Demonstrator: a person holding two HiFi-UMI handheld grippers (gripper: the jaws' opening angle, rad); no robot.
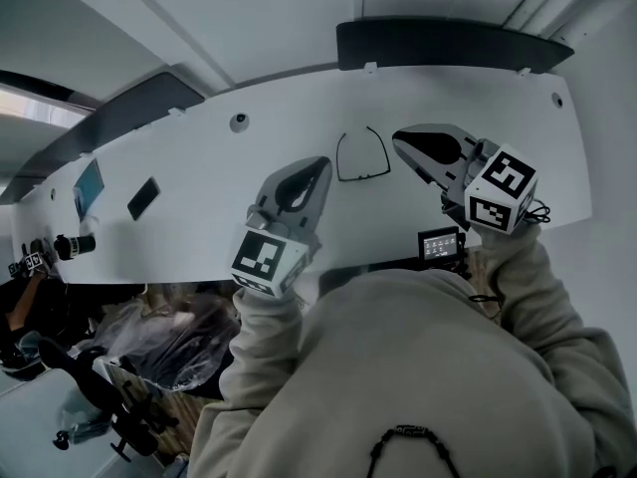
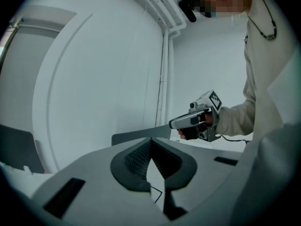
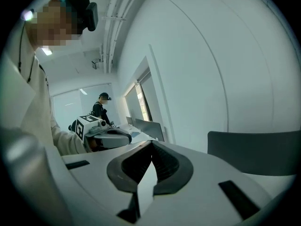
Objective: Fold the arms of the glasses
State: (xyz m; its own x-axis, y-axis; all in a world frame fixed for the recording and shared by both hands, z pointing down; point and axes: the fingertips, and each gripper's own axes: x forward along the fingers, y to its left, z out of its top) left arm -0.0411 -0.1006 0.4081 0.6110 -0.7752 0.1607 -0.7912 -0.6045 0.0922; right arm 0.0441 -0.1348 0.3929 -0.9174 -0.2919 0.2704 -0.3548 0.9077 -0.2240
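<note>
A pair of thin black glasses [image 1: 362,176] lies on the white table [image 1: 229,182] with both arms spread open, pointing away from me. My left gripper [image 1: 323,161] hovers just left of the glasses, jaws shut and empty. To the right of the glasses my right gripper [image 1: 397,136] is held up, also shut with nothing in it. In the left gripper view the shut left gripper [image 2: 150,141] shows a thin line of the glasses [image 2: 158,192] below its tips, and the right gripper [image 2: 175,123] opposite. The right gripper view shows the shut right gripper [image 3: 151,143] facing the left gripper [image 3: 128,136].
A black phone [image 1: 142,197] and a small blue-screened tablet [image 1: 88,187] lie at the table's left. A small device with a screen [image 1: 439,243] sits at the near table edge. A dark panel [image 1: 448,43] lines the far side. A person [image 3: 100,105] stands far off.
</note>
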